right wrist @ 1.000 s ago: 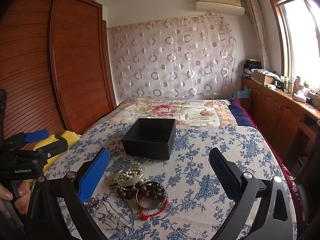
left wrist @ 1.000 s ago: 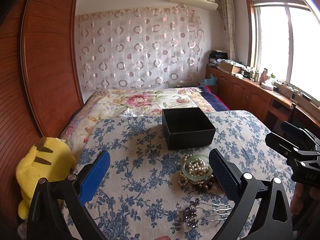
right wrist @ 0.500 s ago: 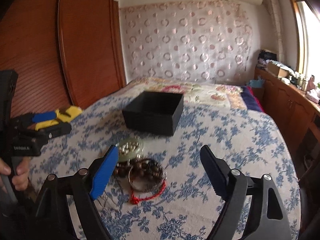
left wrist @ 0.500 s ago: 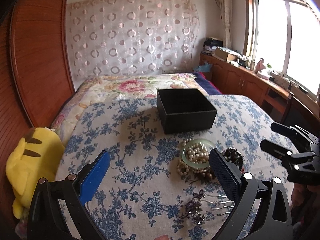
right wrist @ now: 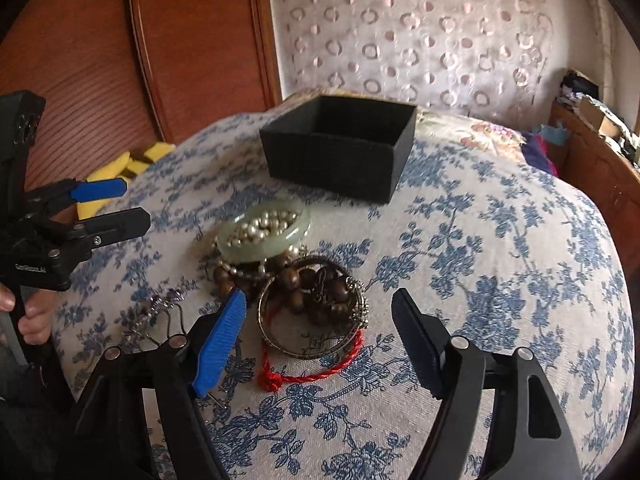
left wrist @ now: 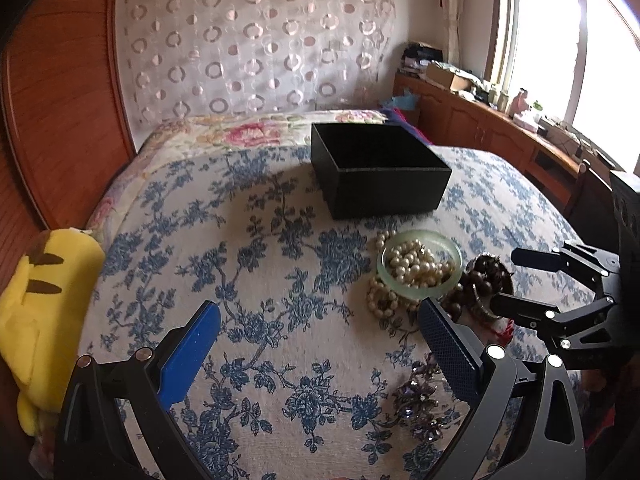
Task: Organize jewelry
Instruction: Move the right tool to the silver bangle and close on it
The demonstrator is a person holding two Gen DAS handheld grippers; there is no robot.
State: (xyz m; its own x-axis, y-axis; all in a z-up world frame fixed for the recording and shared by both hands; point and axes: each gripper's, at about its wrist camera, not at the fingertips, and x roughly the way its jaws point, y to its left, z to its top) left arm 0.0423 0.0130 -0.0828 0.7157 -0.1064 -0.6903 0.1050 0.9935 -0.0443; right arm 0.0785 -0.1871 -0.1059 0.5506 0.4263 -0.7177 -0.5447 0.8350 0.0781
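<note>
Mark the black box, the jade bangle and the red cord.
black box (right wrist: pixel 336 162), right wrist view, on its near outer wall.
jade bangle (right wrist: pixel 298 224), right wrist view, on its green rim.
red cord (right wrist: pixel 312 376), right wrist view, on the strand near the knot.

A: Left wrist view looks along its own fingers, tilted down over the bedspread (left wrist: pixel 280 264), from the left, close in.

B: Right wrist view does likewise from the right, nearer the jewelry pile (right wrist: pixel 288 276).

A: Shared: black box (left wrist: pixel 376 172), pile, curtain wall (left wrist: pixel 256 48); each view catches the other gripper.
</note>
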